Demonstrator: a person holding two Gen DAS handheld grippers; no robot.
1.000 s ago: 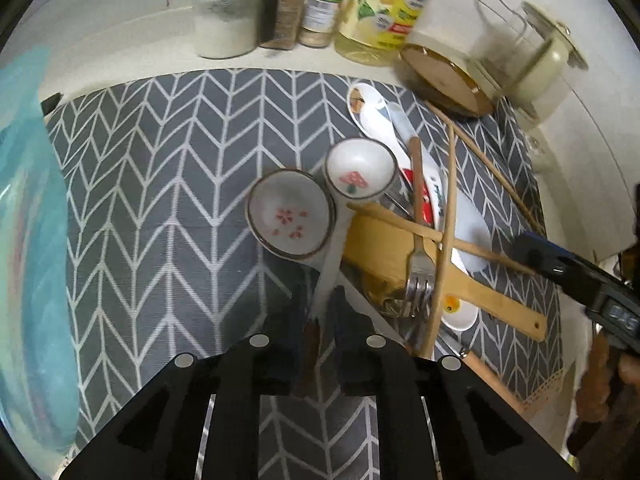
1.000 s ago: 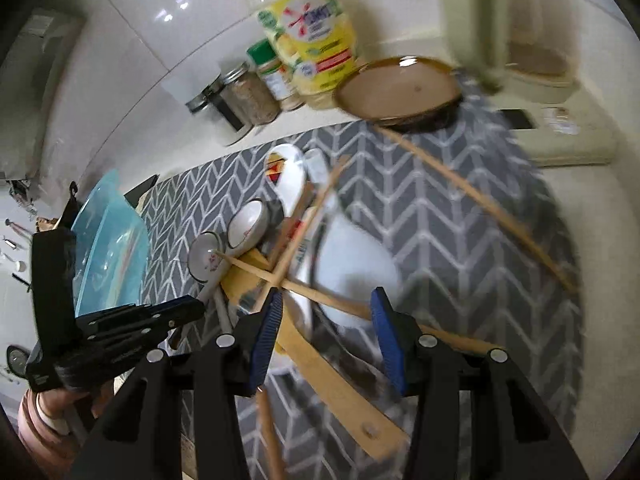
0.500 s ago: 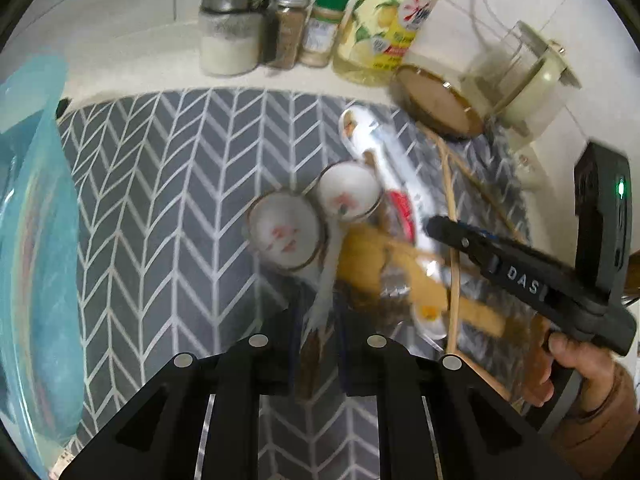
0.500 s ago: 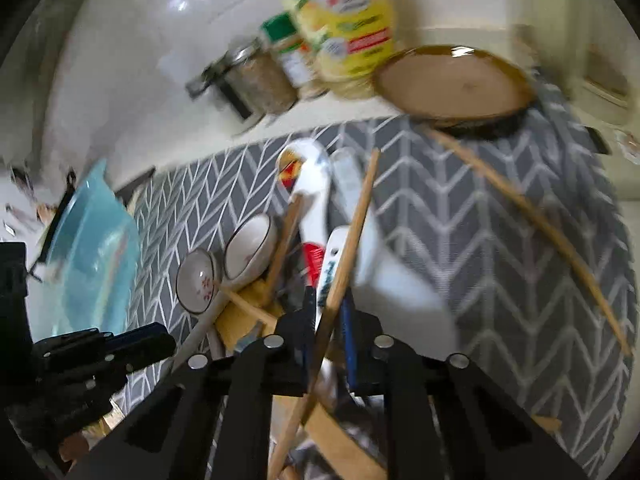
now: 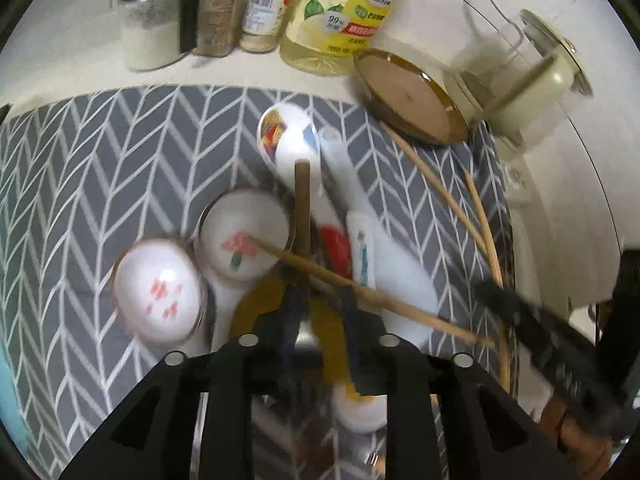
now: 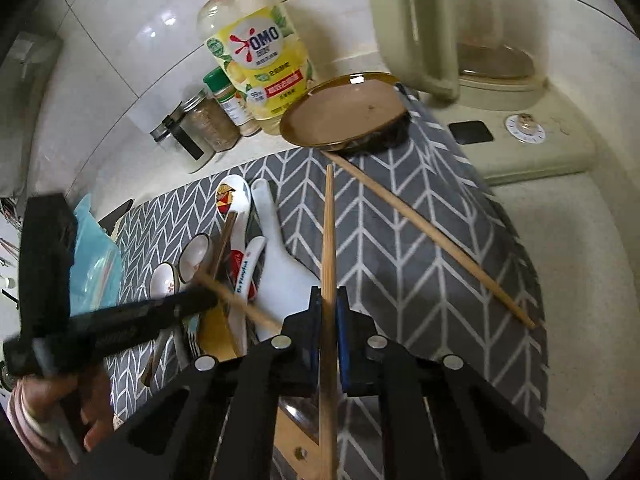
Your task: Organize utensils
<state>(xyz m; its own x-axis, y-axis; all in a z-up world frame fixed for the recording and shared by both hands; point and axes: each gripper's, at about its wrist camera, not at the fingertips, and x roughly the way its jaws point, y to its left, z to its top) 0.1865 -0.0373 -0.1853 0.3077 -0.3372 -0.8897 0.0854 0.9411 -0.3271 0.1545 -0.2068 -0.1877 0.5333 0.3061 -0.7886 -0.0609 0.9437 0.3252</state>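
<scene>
A pile of utensils lies on a grey chevron mat (image 5: 120, 152): two small ceramic spoons with red marks (image 5: 158, 296), larger white spoons (image 5: 290, 140), a wooden spatula (image 5: 276, 304), a fork with a brown handle (image 5: 302, 204) and loose chopsticks (image 6: 432, 236). My left gripper (image 5: 320, 308) is open over the pile, its fingers either side of the fork and a chopstick (image 5: 360, 294). My right gripper (image 6: 328, 300) is shut on a light wooden chopstick (image 6: 329, 240) and holds it above the mat.
Spice jars (image 5: 218, 8), a yellow detergent bottle (image 5: 348, 12), a brown plate (image 5: 408, 96) and a cream kettle (image 5: 528, 88) stand along the back. A blue container (image 6: 96, 268) sits at the mat's left edge. White counter lies to the right.
My right gripper closed on a chopstick and lifted it. My left gripper let go of the spoon handle, opened, and moved right over the fork and spatula.
</scene>
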